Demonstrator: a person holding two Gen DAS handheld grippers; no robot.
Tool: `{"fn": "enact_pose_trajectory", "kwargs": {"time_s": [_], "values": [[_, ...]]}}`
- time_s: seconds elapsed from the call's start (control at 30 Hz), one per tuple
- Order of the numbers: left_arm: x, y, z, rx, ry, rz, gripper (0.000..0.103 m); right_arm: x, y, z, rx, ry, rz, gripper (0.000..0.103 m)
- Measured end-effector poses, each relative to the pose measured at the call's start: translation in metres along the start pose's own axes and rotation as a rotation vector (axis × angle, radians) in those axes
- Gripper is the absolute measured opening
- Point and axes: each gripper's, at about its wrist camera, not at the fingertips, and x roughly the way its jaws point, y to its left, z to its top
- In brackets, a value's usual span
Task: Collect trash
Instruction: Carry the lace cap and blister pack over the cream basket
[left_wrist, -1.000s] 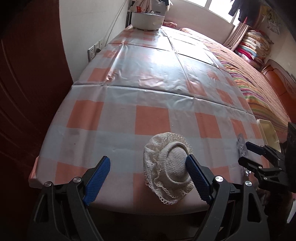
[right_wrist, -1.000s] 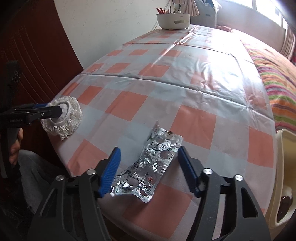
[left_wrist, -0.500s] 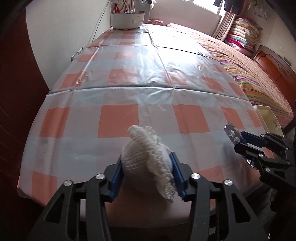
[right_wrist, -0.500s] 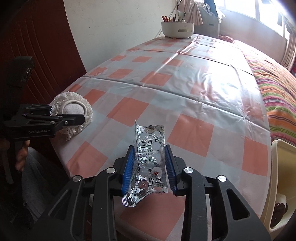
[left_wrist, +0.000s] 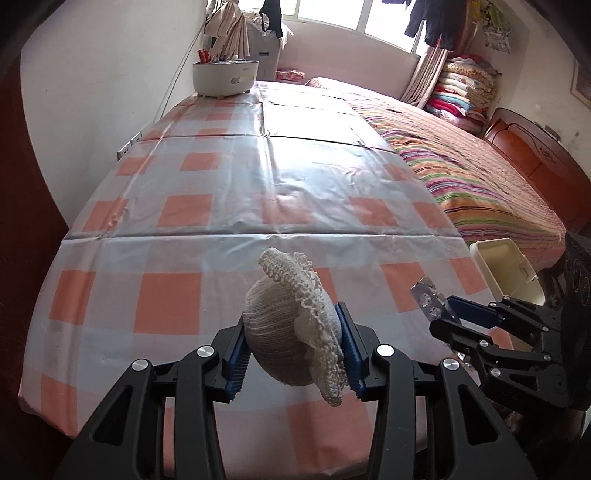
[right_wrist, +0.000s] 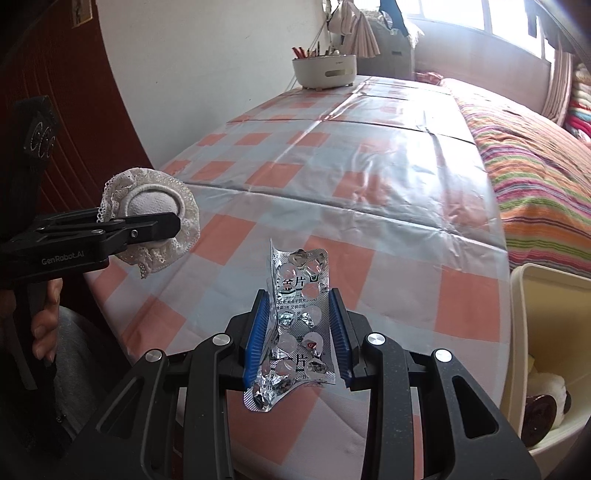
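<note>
The long table under an orange-and-white checked plastic cloth (left_wrist: 229, 206) fills both views. A cream plastic bin (right_wrist: 546, 332) sits at its three-o'clock edge. The left gripper (left_wrist: 291, 354) pinches a white lace-trimmed knitted cap (left_wrist: 291, 332); the right gripper (right_wrist: 297, 332) pinches an emptied silver foil blister pack (right_wrist: 301, 325), both lifted off the cloth.

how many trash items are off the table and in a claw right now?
2. The lacy white pad is clamped in the left claw; the empty blister pack is clamped in the right claw. The bin's contents are partly hidden.

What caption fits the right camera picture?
Right gripper holds an empty pill sheet above the checked table.
</note>
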Motion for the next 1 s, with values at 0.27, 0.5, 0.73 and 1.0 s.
{"fn": "enact_pose_trajectory", "kwargs": {"time_s": [0.27,0.5,0.73,1.0], "values": [[0.006,-0.036,0.01,0.039,-0.016,-0.055,0.042,-0.012,-0.024,-0.001,0.057,-0.033,-0.026,0.031],[0.006,-0.055,0.019,0.064,-0.029,-0.078,0.042,-0.021,-0.038,0.001,0.096,-0.061,-0.043,0.031],[0.007,-0.076,0.029,0.104,-0.038,-0.103,0.042,-0.031,-0.057,-0.003,0.144,-0.085,-0.065,0.032],[0.014,-0.101,0.035,0.152,-0.028,-0.136,0.042,-0.04,-0.08,-0.011,0.193,-0.099,-0.09,0.032]]}}
